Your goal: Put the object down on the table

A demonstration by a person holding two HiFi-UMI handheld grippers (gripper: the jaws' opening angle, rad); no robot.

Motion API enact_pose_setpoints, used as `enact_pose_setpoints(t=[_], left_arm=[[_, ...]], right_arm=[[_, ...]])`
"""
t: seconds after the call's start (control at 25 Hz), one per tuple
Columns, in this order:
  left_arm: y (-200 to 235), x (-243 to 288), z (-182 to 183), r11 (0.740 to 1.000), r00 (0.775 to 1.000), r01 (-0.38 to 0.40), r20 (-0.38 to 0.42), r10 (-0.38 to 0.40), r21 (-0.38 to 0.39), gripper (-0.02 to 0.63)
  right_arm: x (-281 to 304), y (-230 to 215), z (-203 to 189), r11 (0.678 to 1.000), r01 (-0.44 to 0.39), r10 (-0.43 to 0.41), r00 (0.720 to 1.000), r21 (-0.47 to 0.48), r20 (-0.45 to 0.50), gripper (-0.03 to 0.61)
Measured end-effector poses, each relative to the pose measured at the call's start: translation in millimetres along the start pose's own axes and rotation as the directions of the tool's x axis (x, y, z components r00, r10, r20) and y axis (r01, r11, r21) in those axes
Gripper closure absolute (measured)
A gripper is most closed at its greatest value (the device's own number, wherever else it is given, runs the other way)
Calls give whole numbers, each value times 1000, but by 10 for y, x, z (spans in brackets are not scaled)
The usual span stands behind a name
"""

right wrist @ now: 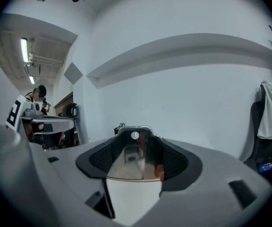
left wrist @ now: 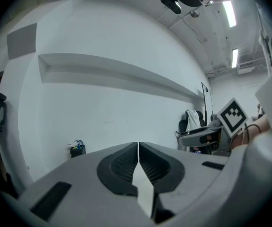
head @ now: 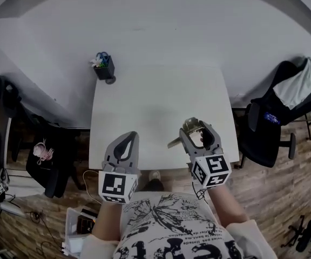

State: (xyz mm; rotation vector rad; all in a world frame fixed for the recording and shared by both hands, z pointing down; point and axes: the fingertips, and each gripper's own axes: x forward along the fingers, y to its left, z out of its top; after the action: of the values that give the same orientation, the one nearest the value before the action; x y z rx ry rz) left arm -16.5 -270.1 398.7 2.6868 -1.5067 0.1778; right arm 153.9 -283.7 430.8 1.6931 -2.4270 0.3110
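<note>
Right gripper: pads spread wide, pressed on a shiny metal utensil standing between them (small hole near its far end). Left gripper: jaws meet, nothing between. Head view: utensil over the near right part of the white table; contact with the tabletop unclear. Pen holder at far left corner.
</note>
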Motion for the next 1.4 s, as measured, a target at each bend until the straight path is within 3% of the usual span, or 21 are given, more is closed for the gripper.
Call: enact_pose_setpoints(t=[0.28, 0.56, 1.04, 1.2, 1.4], left_arm=[[381, 480, -18, 999, 999, 37, 18, -37, -9, 601], [536, 691, -132, 999, 1000, 7, -18, -8, -40, 601], [517, 952, -553, 995, 996, 20, -86, -29, -102, 601], [503, 976, -682, 997, 993, 16, -119, -26, -77, 601], [542, 1004, -803, 994, 991, -7, -135, -7, -105, 601]], right_arm=[[691, -82, -63, 1000, 1, -1, 998, -2, -57, 298], [1148, -199, -554, 1000, -19, 16, 978, -13, -210, 298], [1785, -384, -1822, 999, -50, 50, 854, 13, -518, 297], [1871, -392, -2060, 999, -48, 37, 811, -3, -583, 296], [1950, -493, -2212, 999, -18, -17, 774, -49, -633, 296]])
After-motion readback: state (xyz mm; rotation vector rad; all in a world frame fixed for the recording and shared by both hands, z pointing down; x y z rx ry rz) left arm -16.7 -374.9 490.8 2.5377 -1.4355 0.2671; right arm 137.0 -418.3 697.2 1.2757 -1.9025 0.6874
